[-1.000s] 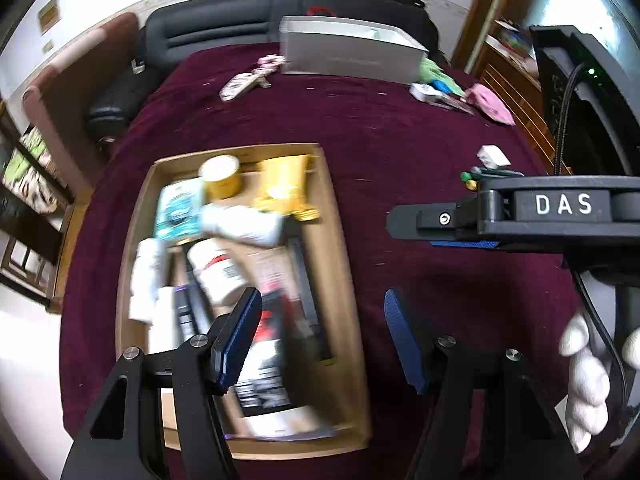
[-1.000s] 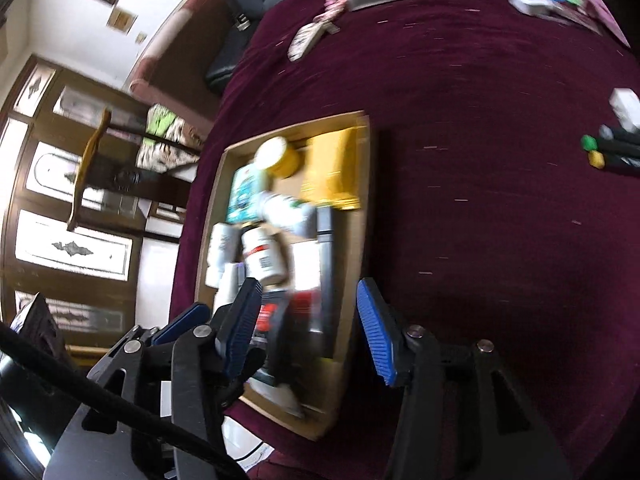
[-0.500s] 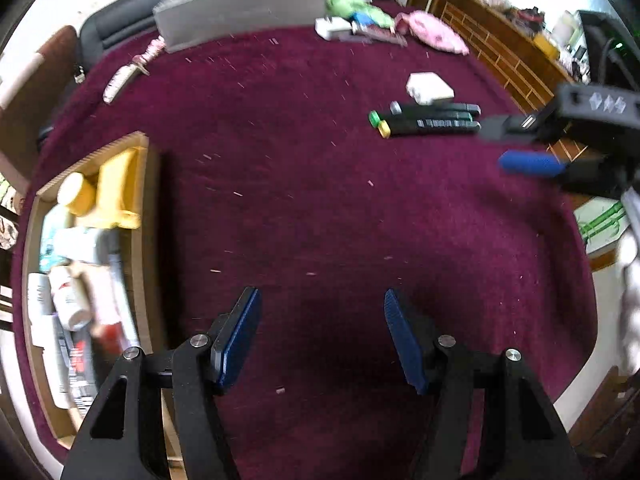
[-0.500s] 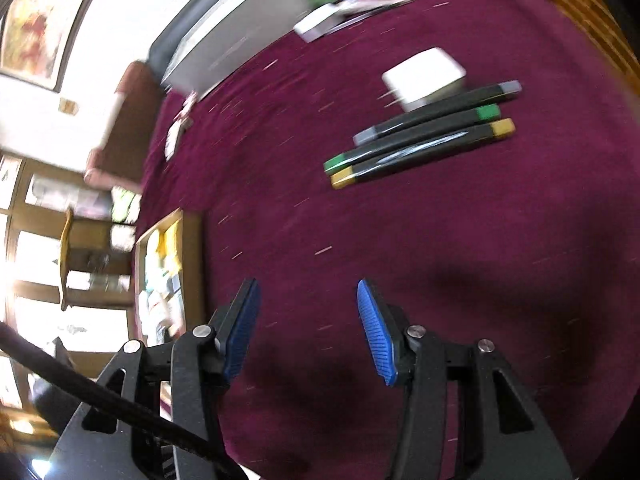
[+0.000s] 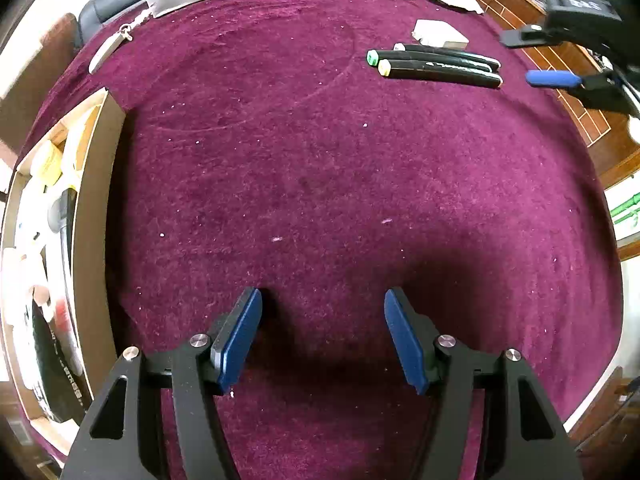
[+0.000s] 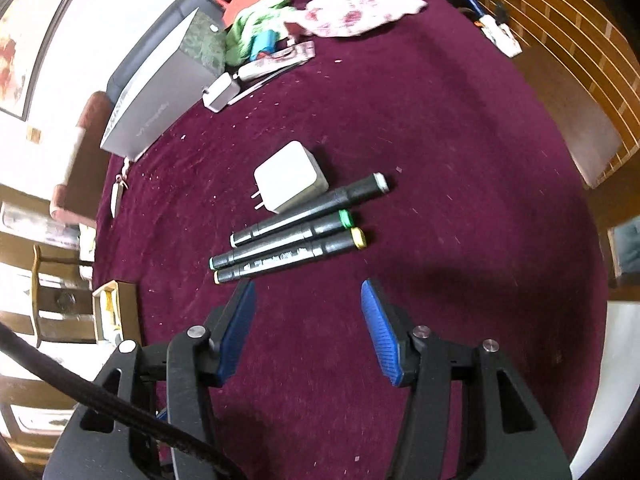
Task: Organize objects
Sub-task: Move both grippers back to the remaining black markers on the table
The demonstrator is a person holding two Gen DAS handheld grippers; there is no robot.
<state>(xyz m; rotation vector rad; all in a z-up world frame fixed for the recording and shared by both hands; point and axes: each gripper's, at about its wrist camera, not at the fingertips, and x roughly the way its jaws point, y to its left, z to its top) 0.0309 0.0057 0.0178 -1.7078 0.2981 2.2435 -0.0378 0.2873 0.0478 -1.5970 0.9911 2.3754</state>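
Your right gripper [image 6: 306, 300] has just been spreading its jaws and now stands partly wide with nothing between them; the three markers [image 6: 288, 246] lie side by side just ahead of its fingertips, the yellow-capped marker [image 6: 292, 258] nearest, with a white charger [image 6: 290, 178] touching the far one. Take that nearest marker alone: bring the pads down astride its barrel near the middle, square across it, so the neighbours aren't dragged along. Your left gripper [image 5: 322, 336] hangs empty too, jaws about half spread over bare cloth, the cardboard tray [image 5: 94, 240] of toiletries off to its left, and that is probably where the marker belongs. The maroon velvety cloth [image 6: 440, 140] looks grippy and linty, so lift rather than slide. Beyond it sit a grey box [image 6: 156, 92], some fabric, and what seems a dark sofa
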